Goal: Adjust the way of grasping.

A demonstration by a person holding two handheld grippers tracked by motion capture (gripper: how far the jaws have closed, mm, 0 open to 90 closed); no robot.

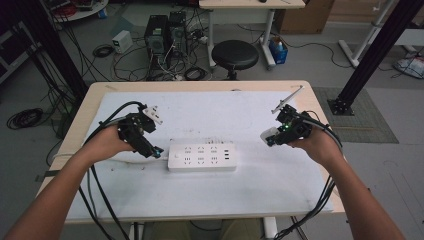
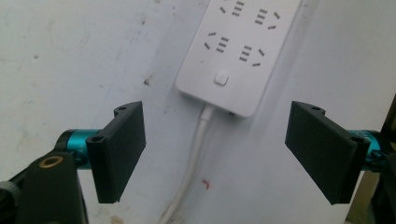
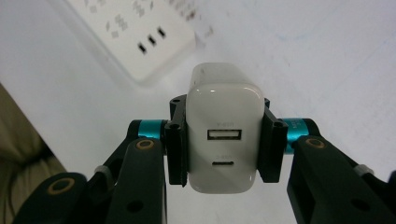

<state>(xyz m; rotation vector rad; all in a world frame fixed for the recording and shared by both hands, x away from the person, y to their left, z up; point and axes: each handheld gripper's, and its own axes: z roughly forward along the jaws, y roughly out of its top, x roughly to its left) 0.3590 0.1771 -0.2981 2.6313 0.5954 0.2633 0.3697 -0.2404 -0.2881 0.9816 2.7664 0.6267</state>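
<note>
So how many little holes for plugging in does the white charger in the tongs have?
2, both on the face of the white charger clamped in the right tongs: a wide slot in the middle and a smaller oval one below it. Other faces are hidden.

My left tool [image 1: 150, 146] sits left of centre in the high view, jaws spread wide, forearm rising from the lower left. My right tool [image 1: 276, 134], at centre right, is clamped tight, forearm entering from the lower right.
</note>
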